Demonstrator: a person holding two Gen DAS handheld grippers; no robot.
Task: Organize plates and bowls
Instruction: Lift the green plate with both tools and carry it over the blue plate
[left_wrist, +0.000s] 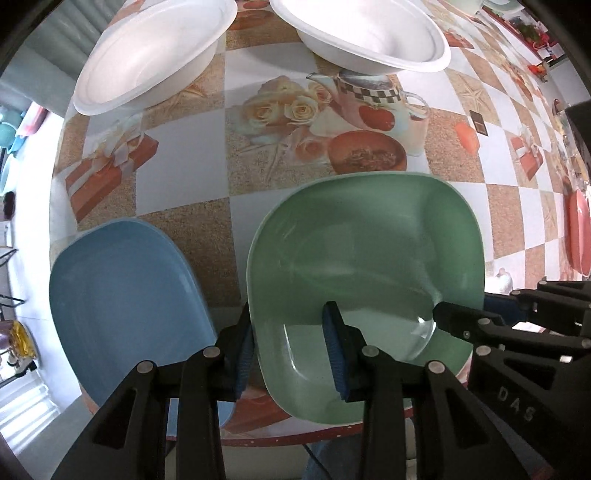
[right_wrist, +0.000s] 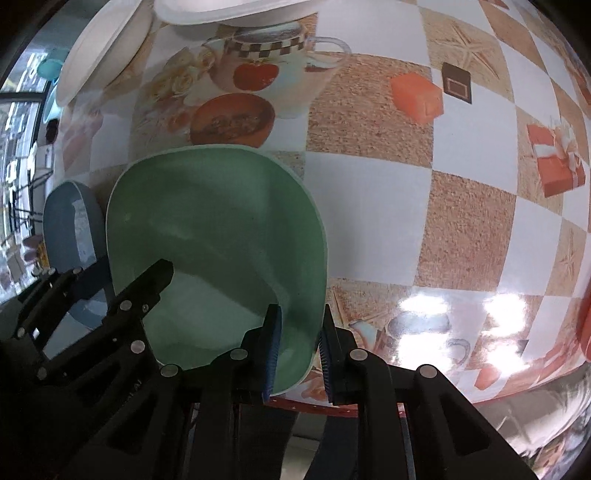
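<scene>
A green square plate (left_wrist: 369, 251) with a deep rim sits near the table's front edge, held from both sides. My left gripper (left_wrist: 290, 314) is shut on its left rim, one pad outside the wall and the other pad (left_wrist: 334, 347) inside. On the opposite rim of the green plate (right_wrist: 214, 236) my right gripper (right_wrist: 301, 314) is shut as well. A blue plate (left_wrist: 125, 295) lies just left of it, touching neither gripper. Two white foam bowls (left_wrist: 155, 55) (left_wrist: 369, 33) stand at the far side.
The table (left_wrist: 184, 155) wears a checked cloth printed with roses and a teapot. Its front edge (left_wrist: 295, 439) runs just below the plates. A red plate (left_wrist: 578, 232) lies at the far right. Shelves with clutter stand beyond the table's left side.
</scene>
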